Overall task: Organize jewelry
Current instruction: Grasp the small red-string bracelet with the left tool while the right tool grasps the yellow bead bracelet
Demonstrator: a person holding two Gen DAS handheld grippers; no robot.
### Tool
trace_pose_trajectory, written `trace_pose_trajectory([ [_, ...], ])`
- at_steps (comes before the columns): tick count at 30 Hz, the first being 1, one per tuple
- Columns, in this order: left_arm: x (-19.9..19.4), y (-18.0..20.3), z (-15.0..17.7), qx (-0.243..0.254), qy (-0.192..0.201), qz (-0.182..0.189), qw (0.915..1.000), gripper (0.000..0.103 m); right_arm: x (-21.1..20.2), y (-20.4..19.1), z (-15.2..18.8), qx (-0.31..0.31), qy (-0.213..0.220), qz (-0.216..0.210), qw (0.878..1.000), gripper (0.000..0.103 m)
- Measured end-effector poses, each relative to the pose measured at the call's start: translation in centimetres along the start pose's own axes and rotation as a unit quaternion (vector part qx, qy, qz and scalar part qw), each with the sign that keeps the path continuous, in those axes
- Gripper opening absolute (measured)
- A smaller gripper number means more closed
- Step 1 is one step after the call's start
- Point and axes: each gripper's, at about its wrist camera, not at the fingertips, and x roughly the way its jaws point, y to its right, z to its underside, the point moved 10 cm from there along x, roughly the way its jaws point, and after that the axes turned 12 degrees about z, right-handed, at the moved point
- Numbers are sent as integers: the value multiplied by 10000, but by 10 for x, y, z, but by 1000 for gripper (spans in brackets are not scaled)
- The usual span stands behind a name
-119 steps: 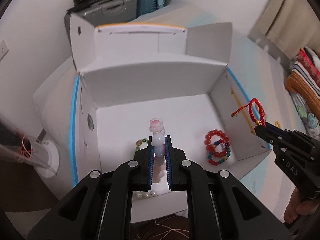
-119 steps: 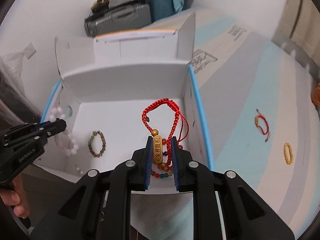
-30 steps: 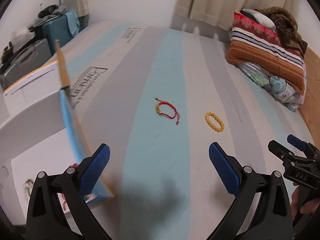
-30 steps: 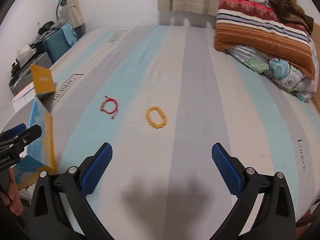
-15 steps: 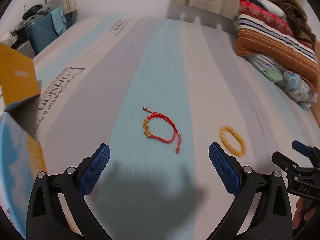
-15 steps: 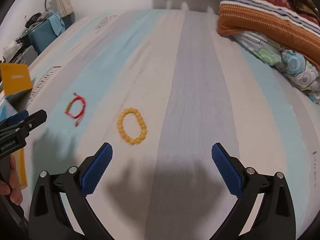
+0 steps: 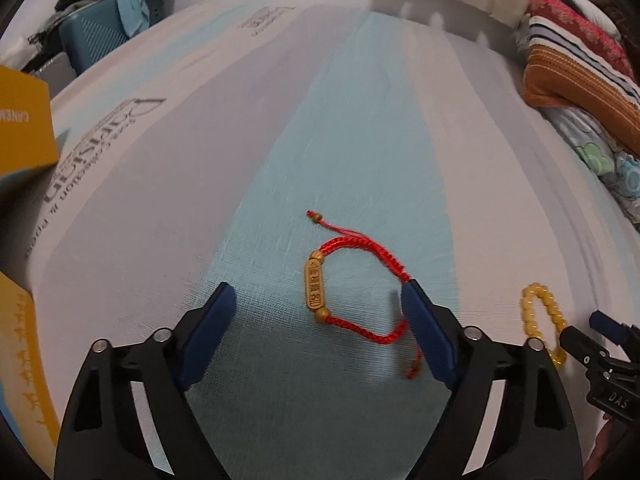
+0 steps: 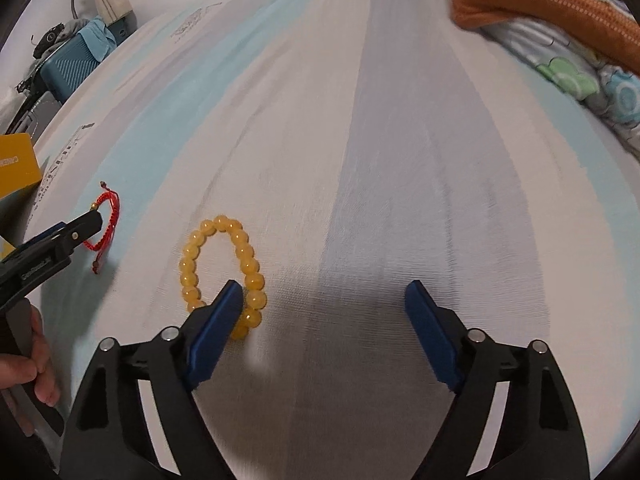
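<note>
A red cord bracelet with a gold bar charm (image 7: 316, 286) lies on the striped bed, between the wide-open fingers of my left gripper (image 7: 318, 312), which is empty just above it. A yellow bead bracelet (image 8: 224, 268) lies on the bed; my right gripper (image 8: 324, 312) is open and empty, its left finger (image 8: 218, 326) over the near beads. The yellow bracelet also shows in the left wrist view (image 7: 542, 316), beside the right gripper (image 7: 600, 344). The red bracelet shows in the right wrist view (image 8: 105, 222), partly behind the left gripper (image 8: 76, 232).
The cardboard box's yellow flaps (image 7: 20, 128) stand at the far left. A striped pillow (image 7: 580, 68) and a floral quilt (image 8: 580, 76) lie at the right. A blue suitcase (image 7: 100, 28) stands beyond the bed.
Both grippers have moved forward and down toward the bed. The red bracelet now lies between the left fingers; the yellow bracelet has reached the right gripper's left finger.
</note>
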Motion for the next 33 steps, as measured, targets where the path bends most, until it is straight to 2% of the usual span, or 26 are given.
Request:
trace_pose_trajectory([
  [3,3,-1,2,81,8,-111,9999,76,3,-2,1,-79,60,51,9999,75],
  [4,3,-1,2,129,11,-152,9998,71,3,-4,1,-116,89,64,9999,73],
  [7,4,0,2,166,-10,-190,9997,57,0,-8,2,-217,147,85,9996,60],
  [9,4,0,3,145,-47,-181,9997,49,-3,-13,2,-300,155,77,9994,47],
  [11,3,4,5,155,-90,-130,9998,32,-6,-19,2,-400,162,44,9991,35],
  [12,3,6,6,170,-135,-81,9997,28,-7,-21,2,-434,158,45,9989,30],
  [14,2,8,8,189,-209,-45,9996,14,-8,-24,2,-460,134,36,9988,24],
  [15,2,9,9,174,-257,-18,9995,11,-9,-24,2,-455,130,46,9989,22],
  [17,0,10,11,117,-339,71,9993,8,-11,-23,2,-415,122,71,9990,16],
  [21,-8,15,13,148,-407,159,9989,7,-18,-20,1,-296,111,20,9995,9],
  [33,-50,27,16,227,-361,274,9987,7,-66,-19,-1,-217,352,-47,9991,9],
])
